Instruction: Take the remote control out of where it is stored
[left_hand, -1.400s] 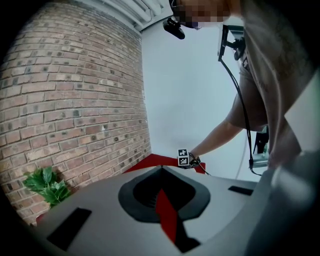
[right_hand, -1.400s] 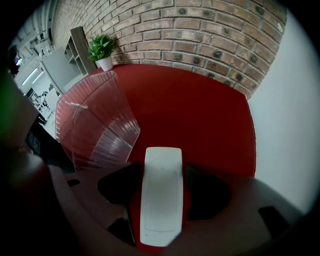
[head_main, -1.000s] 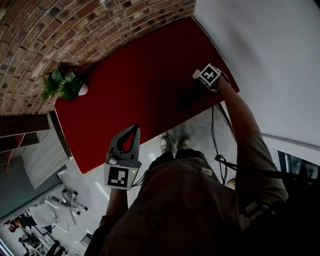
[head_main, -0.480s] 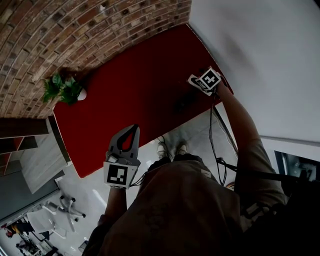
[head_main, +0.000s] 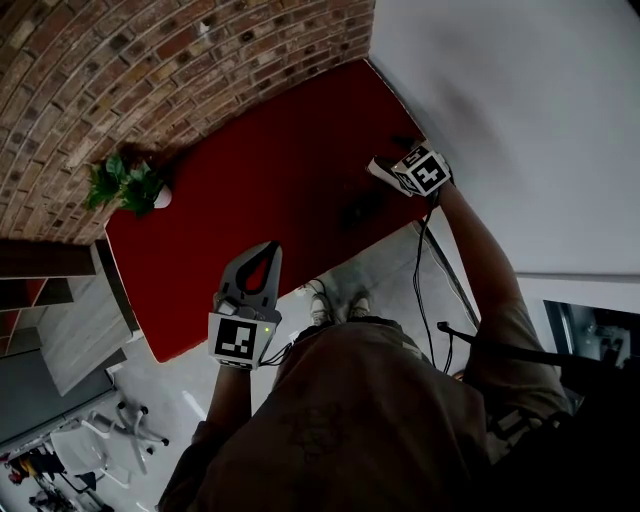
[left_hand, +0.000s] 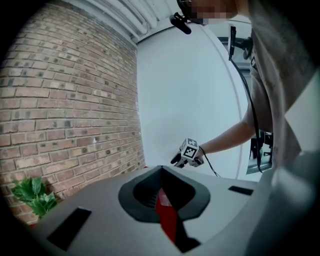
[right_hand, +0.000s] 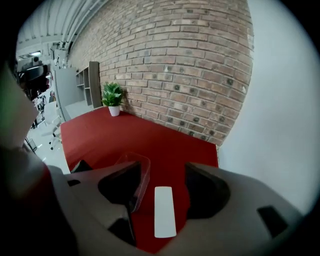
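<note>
right gripper (right_hand: 162, 172) was the one on the job, jaws spread wide and gripping nothing. down through that gap, low centre of the right gripper view, lay the remote control (right_hand: 164, 211), a slim white bar flat on the red table (right_hand: 115, 135). its long axis ran straight away from the camera, in line with the jaws, so the two pads stood either side of its narrow width. a squeeze would have met the long edges, by my reading. just left of it, half behind the left jaw, sat a clear plastic holder (right_hand: 142, 175). the remote looked to be beside it rather than inside, though whether they touched i could not tell. the gripper seemed to be above the remote, not on it, so the call was a straight drop with no turning.

left gripper (head_main: 268, 250) was well apart, lower left of the head view by the table's near edge, jaws closed tip to tip on nothing. the right was plainly nearer. potted plant (head_main: 125, 185) stood in the upper left, clear of it all.
</note>
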